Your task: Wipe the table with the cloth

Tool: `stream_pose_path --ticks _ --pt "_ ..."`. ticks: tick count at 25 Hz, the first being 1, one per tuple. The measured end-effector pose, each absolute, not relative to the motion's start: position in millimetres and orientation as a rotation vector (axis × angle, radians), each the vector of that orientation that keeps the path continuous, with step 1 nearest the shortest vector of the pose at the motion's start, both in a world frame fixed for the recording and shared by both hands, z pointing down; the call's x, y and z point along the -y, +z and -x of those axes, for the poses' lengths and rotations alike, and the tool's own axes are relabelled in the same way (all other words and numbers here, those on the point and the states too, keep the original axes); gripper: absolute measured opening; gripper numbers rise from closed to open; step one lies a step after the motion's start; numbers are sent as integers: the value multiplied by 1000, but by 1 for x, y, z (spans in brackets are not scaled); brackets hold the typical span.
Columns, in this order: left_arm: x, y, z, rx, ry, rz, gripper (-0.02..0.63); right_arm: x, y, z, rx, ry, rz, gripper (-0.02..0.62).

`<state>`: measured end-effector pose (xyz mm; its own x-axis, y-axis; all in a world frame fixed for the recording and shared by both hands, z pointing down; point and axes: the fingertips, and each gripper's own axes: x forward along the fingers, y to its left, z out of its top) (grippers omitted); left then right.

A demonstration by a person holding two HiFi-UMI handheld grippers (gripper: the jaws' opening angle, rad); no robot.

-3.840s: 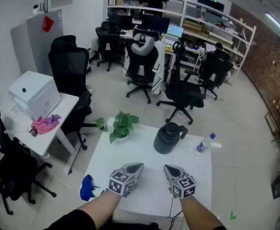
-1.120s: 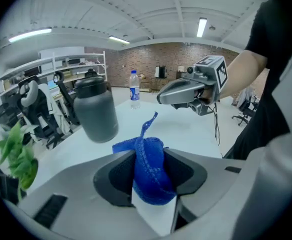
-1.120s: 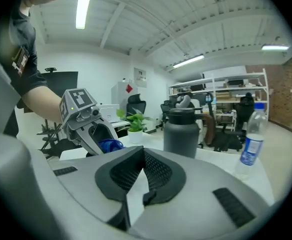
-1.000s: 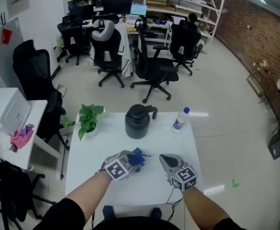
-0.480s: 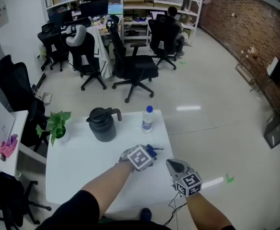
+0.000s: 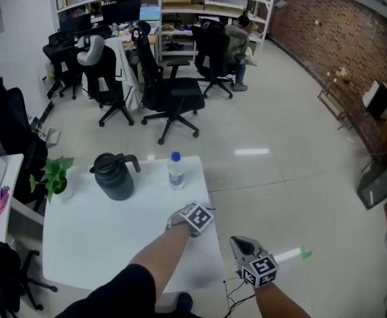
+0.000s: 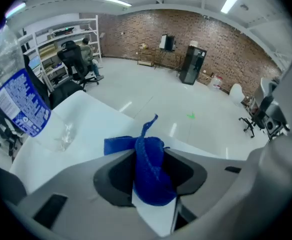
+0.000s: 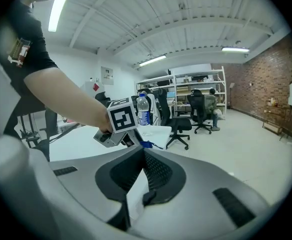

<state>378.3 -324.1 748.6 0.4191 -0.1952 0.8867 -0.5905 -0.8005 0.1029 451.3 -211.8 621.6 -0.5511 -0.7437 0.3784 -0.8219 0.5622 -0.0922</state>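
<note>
My left gripper point(image 6: 205, 212) is shut on a bunched blue cloth point(image 7: 149, 176), which fills the gap between its jaws and presses down on the white table point(image 6: 101, 230). It sits close to the table's right edge. The right gripper view shows the left gripper point(image 8: 117, 126) side on, with the cloth point(image 8: 147, 145) poking out beneath it. My right gripper point(image 6: 238, 242) hangs off the table past the front right corner, shut with nothing between its jaws point(image 8: 142, 151).
A clear water bottle point(image 6: 175, 171) with a blue cap, a dark jug point(image 6: 114, 176) and a small potted plant point(image 6: 53, 174) stand along the table's far side. The bottle point(image 7: 16, 94) looms just left of the cloth. Office chairs point(image 6: 173, 98) stand beyond.
The cloth, first lying at the table's front left corner, is now gripped. My left gripper has carried it rightward across the table to the right edge. The head view has swung right.
</note>
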Motion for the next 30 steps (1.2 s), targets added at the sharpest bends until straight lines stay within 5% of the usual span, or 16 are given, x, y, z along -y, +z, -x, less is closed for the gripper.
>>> stream_pose_path --ticks 13,18,30 --pt "257 743 -371 613 1296 -2143 155 217 631 -451 2548 370 -1219 12" --pt "342 702 -379 871 1044 -2234 153 216 628 -459 2546 367 -1222 12" --pt "338 746 -388 854 1234 -2209 153 210 643 -479 2473 415 -1283 12"
